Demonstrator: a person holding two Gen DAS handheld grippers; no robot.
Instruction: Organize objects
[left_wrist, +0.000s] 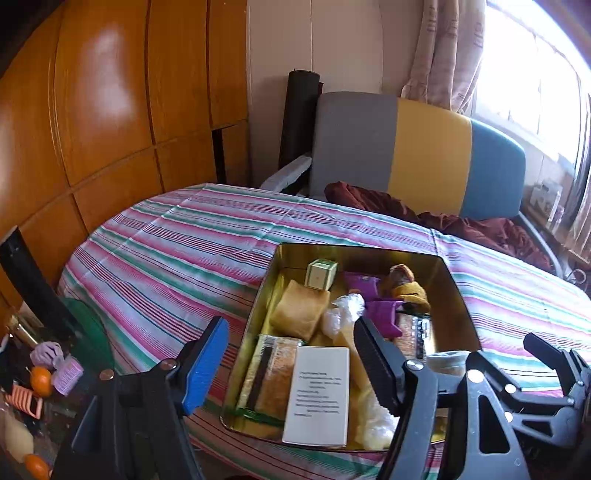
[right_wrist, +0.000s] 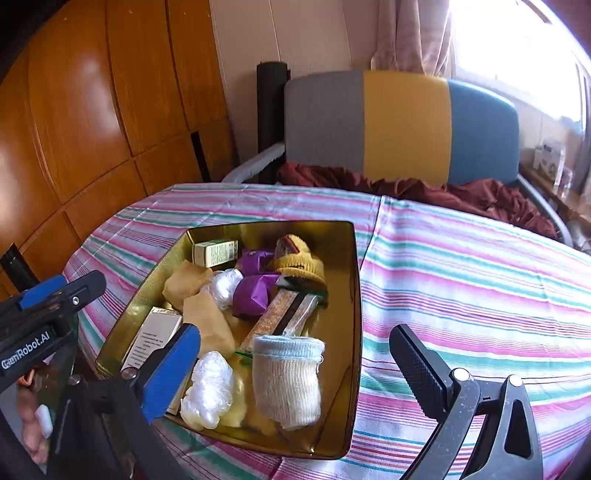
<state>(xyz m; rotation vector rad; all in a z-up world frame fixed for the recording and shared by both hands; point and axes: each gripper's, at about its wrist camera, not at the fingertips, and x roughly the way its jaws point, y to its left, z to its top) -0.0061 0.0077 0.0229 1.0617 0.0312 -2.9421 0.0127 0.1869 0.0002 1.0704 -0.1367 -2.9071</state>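
Right gripper (right_wrist: 295, 365) jaws wide apart, empty, over gold tin (right_wrist: 343, 406) holding rolled white sock (right_wrist: 288, 380) upright.

Both wrist views look obliquely down, close over gold tin (left_wrist: 454, 280) (right_wrist: 354, 295); left view sits further left.

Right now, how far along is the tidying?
Mostly packed: the gold tin already holds a sock, small boxes and wrapped bits. Nothing is in hand; the left gripper and right gripper both stand open and empty. Left over: clutter beside the bed, at the left view's edge.
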